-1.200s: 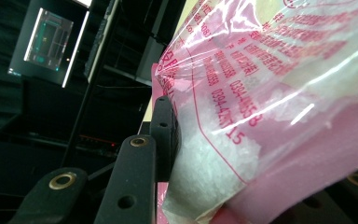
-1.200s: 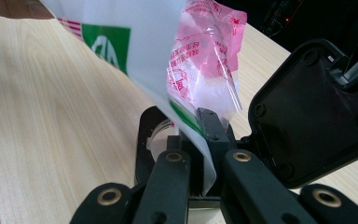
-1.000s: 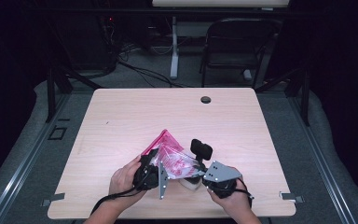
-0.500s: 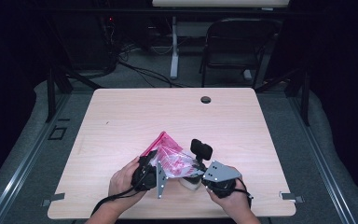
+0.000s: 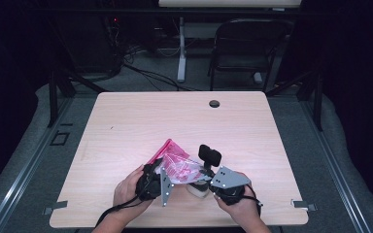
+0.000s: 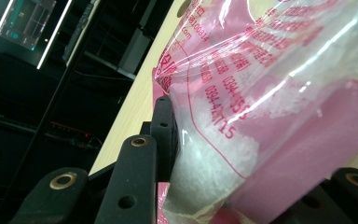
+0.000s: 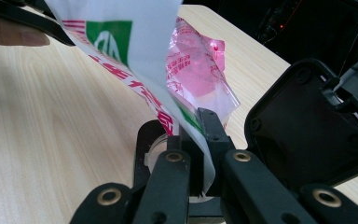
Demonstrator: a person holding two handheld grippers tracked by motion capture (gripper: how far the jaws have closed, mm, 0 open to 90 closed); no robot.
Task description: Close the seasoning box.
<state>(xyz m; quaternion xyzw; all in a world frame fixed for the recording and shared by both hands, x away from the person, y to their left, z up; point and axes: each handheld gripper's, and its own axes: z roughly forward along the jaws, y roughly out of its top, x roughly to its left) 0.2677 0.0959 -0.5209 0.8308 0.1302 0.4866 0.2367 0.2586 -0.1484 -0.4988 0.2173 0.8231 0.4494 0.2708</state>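
Note:
A pink and clear plastic bag (image 5: 177, 162) with red print and white grainy contents is held up over the near middle of the wooden table (image 5: 175, 116). My left gripper (image 5: 164, 167) comes at it from the left and is shut on its lower part. In the left gripper view the bag (image 6: 270, 84) bulges between the jaws of my left gripper (image 6: 261, 144). My right gripper (image 5: 195, 178) comes from the right. In the right gripper view my right gripper (image 7: 193, 126) is shut on a white film edge (image 7: 135, 56) with green and red print, with the pink bag (image 7: 198, 70) behind it.
A black boxy object (image 5: 210, 156) stands just behind the right gripper, close at the right as the black boxy object (image 7: 307, 126) in the right gripper view. A pale round thing (image 5: 197, 189) lies under the grippers. A cable hole (image 5: 214, 103) is at the far edge, and a chair (image 5: 245, 48) stands beyond.

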